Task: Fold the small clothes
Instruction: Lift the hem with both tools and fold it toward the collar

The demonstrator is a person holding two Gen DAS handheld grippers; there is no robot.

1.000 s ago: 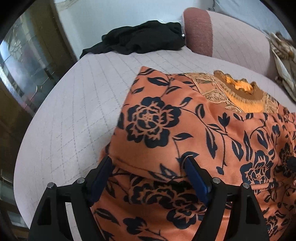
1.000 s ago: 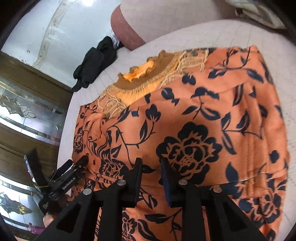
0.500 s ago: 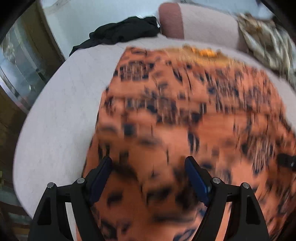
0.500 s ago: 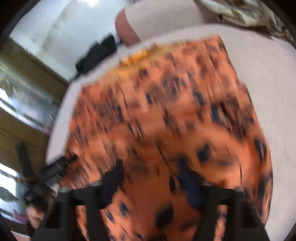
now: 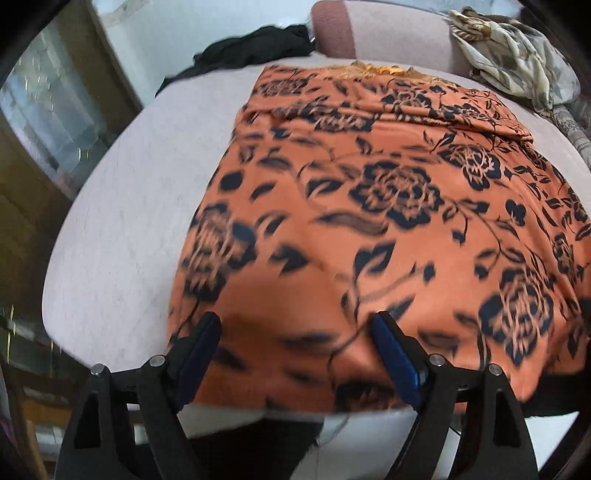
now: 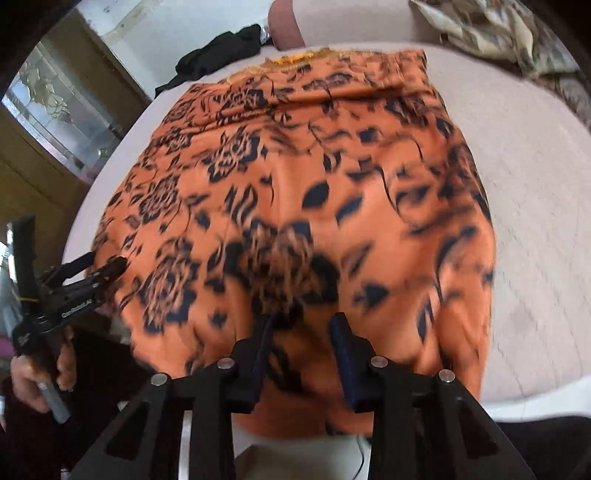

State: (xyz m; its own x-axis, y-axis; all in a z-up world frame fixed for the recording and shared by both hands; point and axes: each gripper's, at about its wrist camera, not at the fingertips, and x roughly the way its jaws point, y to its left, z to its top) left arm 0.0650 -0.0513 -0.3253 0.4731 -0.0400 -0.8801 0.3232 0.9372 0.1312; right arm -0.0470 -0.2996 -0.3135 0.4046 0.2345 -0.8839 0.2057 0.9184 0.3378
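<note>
An orange garment with black flowers (image 5: pixel 369 206) lies spread on the pale quilted bed (image 5: pixel 147 155), its embroidered neckline at the far end and its near hem hanging over the bed's front edge. My left gripper (image 5: pixel 295 336) is open at the garment's near left hem, with cloth lying between the spread fingers. My right gripper (image 6: pixel 301 328) is open, narrower, at the near right hem of the garment (image 6: pixel 295 206). The left gripper (image 6: pixel 99 273) also shows at the left of the right wrist view.
A black garment (image 5: pixel 251 51) lies at the bed's far left. A pink bolster (image 5: pixel 336 27) and a crumpled patterned cloth (image 5: pixel 517 55) are at the far side. A dark wood-and-glass cabinet (image 5: pixel 55 110) stands at the left. The bed's front edge is right below the grippers.
Both grippers pulled back toward the bed's front edge, drawing the garment's hem with them and spreading it out flat. The right gripper's jaws opened wider. The folded layer over the neckline is gone.
</note>
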